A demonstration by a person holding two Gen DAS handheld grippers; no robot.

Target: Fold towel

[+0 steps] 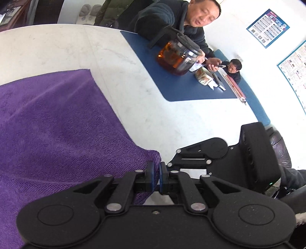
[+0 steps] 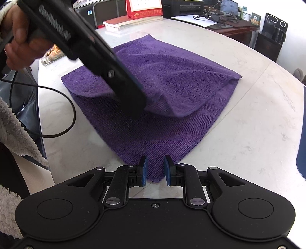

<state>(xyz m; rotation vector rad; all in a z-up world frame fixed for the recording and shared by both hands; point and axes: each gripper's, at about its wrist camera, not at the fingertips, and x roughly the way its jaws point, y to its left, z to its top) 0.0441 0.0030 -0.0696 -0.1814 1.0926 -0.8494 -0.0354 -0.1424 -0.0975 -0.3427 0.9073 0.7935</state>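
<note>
A purple towel [image 1: 57, 124] lies on the white marble table [image 1: 67, 47]. My left gripper [image 1: 155, 166] is shut on one corner of it, with a bunch of cloth pinched between the blue pads. In the right wrist view that gripper [image 2: 132, 103], held by a hand [image 2: 21, 38], has the corner raised over the rest of the towel [image 2: 172, 76], making a loose fold. My right gripper [image 2: 155, 164] stands open low over the near corner, which lies flat on the table between its blue pads [image 2: 143, 168]. The right gripper's body [image 1: 220, 159] shows beside the left one.
A blue mat [image 1: 172, 86] with a glass teapot [image 1: 177, 57] and small items lies past the towel; a person sits there. Books [image 2: 130, 22], a red calendar [image 2: 145, 7] and a printer [image 2: 181, 7] stand at the far side. A black cable [image 2: 57, 115] hangs over the table's left edge.
</note>
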